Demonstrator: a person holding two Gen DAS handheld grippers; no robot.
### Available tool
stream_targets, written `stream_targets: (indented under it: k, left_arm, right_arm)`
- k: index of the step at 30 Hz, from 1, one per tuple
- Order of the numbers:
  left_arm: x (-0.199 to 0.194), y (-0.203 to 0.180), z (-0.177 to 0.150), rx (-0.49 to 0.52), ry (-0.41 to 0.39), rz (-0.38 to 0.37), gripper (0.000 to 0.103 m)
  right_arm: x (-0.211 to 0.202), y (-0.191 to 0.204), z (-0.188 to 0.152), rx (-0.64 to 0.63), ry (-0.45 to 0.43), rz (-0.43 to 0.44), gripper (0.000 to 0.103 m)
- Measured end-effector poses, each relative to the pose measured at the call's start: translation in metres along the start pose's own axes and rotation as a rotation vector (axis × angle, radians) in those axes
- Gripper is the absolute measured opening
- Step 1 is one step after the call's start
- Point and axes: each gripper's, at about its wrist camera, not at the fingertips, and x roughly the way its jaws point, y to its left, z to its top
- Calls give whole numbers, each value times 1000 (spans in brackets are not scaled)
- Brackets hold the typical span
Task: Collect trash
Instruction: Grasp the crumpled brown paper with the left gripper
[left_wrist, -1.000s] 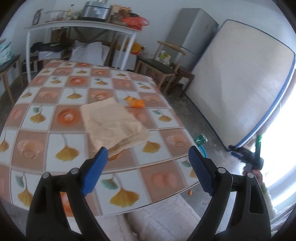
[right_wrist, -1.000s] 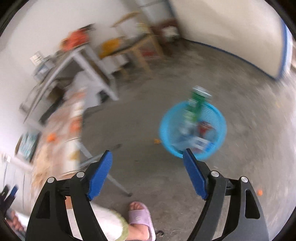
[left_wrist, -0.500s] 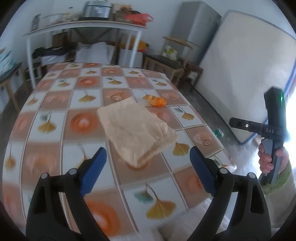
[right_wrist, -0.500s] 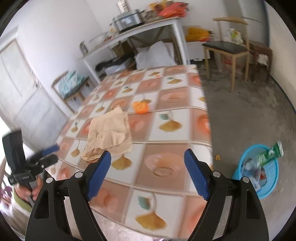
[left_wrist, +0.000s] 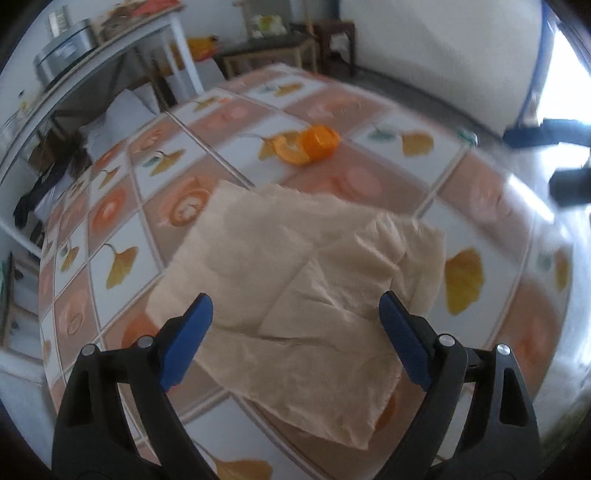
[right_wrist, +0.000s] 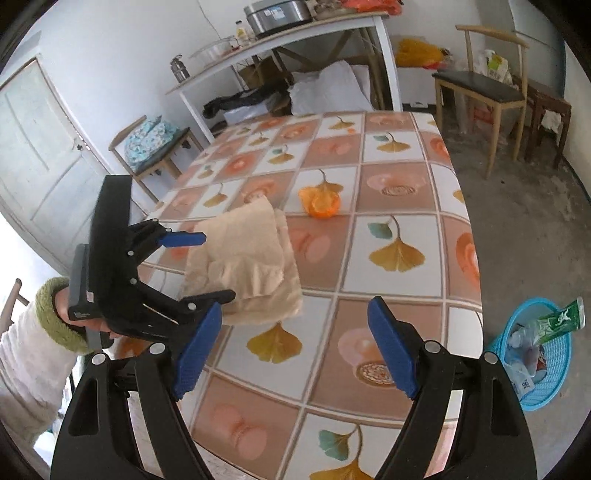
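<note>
Left tongs (left_wrist: 295, 332): black frame, blue pads, spread wide, nothing between them; poised directly above the crumpled beige paper napkin (left_wrist: 303, 295).
Right tongs (right_wrist: 295, 347): same build, likewise spread wide and empty; positioned over the near desk edge, just beside the left tongs (right_wrist: 199, 273).
Left hand (right_wrist: 92, 325): wrapped around the left handle; green fuzzy cuff, white sleeve.
Crumpled beige paper napkin (right_wrist: 247, 258): flat on the desk, layered and creased, near the middle of the top.
Orange peel (left_wrist: 308, 144): curled orange piece beyond the napkin, apart from it; in the right view (right_wrist: 321, 201), on a white ginkgo square.
Desk (right_wrist: 402, 192): covered in a glossy checked cloth, orange and white squares with ginkgo-leaf prints.
Round blue plastic basket (right_wrist: 554, 369): on the grey floor beside the desk's right edge; holds wrappers and a green tube (right_wrist: 561, 319) leaning over the rim.
Wooden chair (right_wrist: 487, 88): dark seat, against the far wall.
</note>
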Motion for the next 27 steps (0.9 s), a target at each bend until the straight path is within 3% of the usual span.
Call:
stream_targets:
  k: [5,8,11,16,18,23,27]
  left_arm:
    - [6,18,-2,-109,8,-100,87]
    - [3,18,-5,-114,-12,-90,80]
    - [0,17,-4,-124,-18,-81,59]
    - [-4,8,1,-127,-6,-67,14]
    - [-6,7,-1,-153,6,-58,5]
    - [-22,9,-27,-297,5,-63,4]
    - [-47,-4,-68,-425,-23,-60,4]
  right_arm:
    - [0,-9,-2,28,-5,11,79]
    - [0,-10,-3,35,-7,20,79]
    - [-3,-11,-5,41,-16,28,79]
    - [-16,-15,-8,63,-43,36,79]
    - [-23,-16,-9,67,-55,33,79]
    - [-38,-19,-8,63,-82,18,79]
    - [-37,-20,2,71,-90,34,79]
